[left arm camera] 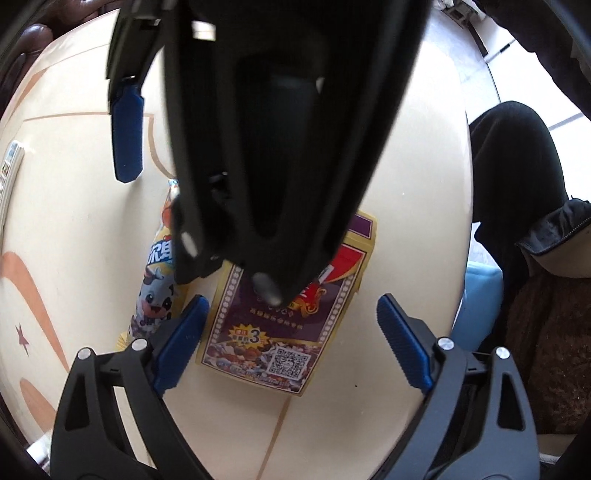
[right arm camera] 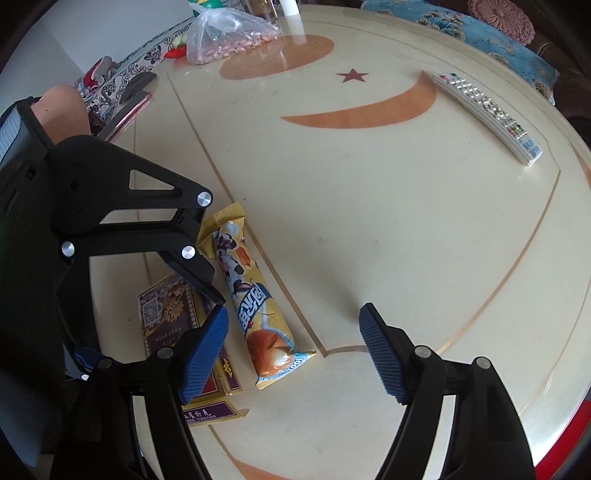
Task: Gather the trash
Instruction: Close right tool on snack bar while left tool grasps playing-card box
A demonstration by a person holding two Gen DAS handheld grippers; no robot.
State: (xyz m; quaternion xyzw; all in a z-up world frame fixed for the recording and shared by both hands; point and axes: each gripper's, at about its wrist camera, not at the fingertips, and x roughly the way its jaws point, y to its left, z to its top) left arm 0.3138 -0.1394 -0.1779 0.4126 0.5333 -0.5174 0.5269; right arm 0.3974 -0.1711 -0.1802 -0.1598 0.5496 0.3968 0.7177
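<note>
Two pieces of trash lay side by side on the tabletop [right arm camera: 369,206]: a card box [left arm camera: 273,328] under the wide-open, empty left tongs [left arm camera: 291,341], a wrapper [right arm camera: 255,306] between the open, empty right tongs [right arm camera: 295,350]. A bag [right arm camera: 225,33] held nuts.

L wrist: straight down, close | R wrist: angled down, wider | shared: card box [left arm camera: 266,332], wrapper [right arm camera: 258,314]

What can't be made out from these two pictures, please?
- Box: in the left wrist view the right gripper's body hides its top half; in the right wrist view a blue finger covers part of it.
- Wrapper: upper end hidden by the same body in the left wrist view.
- Remote: cut by the left wrist frame edge.
- Bag contents: too small in the right wrist view.
</note>
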